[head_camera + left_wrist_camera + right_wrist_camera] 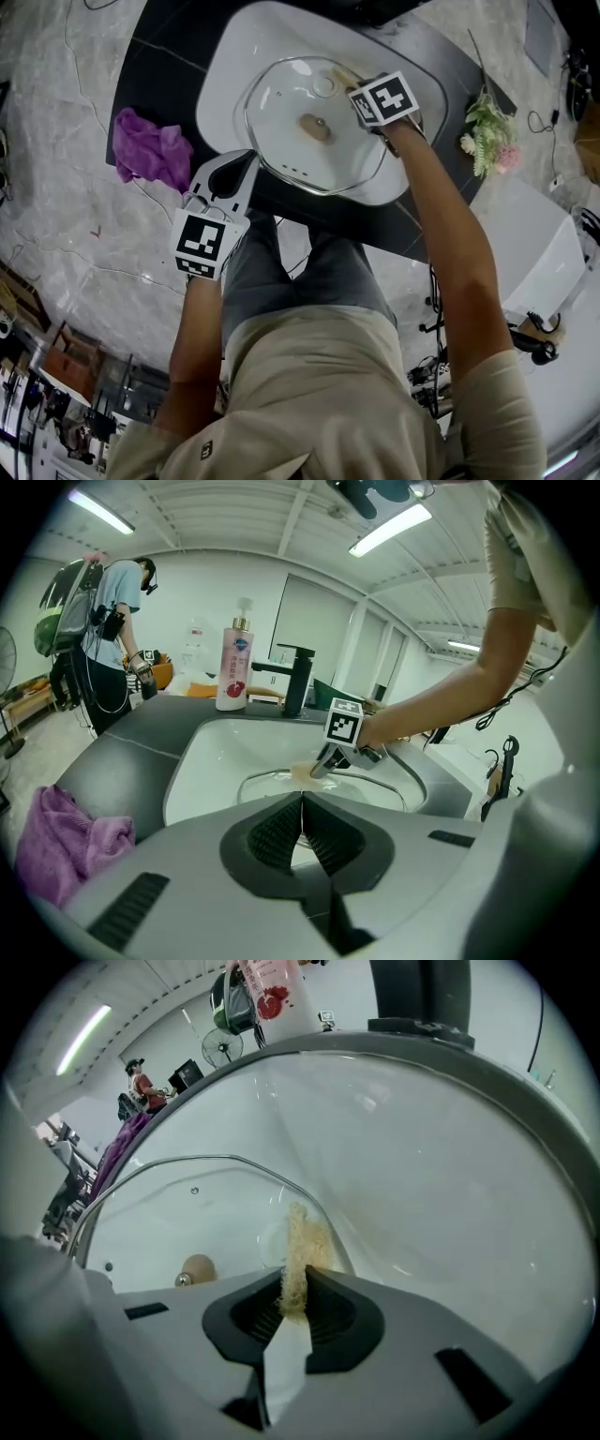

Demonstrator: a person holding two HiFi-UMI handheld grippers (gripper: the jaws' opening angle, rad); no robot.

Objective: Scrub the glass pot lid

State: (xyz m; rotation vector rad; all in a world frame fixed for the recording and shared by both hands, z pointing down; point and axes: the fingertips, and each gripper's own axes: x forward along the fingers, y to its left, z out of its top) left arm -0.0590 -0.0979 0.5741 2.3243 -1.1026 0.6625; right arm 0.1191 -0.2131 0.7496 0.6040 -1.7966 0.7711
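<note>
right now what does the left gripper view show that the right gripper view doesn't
Left gripper view only: the right hand-held gripper seen from outside with the forearm behind it, and the left hand-held gripper shut on nothing.
Right gripper view only: the lid's knob, and a close look at the right jaws clamped on the tan scrub pad.
Both: the glass lid lying in the white sink, and the soap bottle behind it.

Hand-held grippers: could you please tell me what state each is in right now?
Left hand-held gripper: closed, empty.
Right hand-held gripper: closed on the tan scrubber.
</note>
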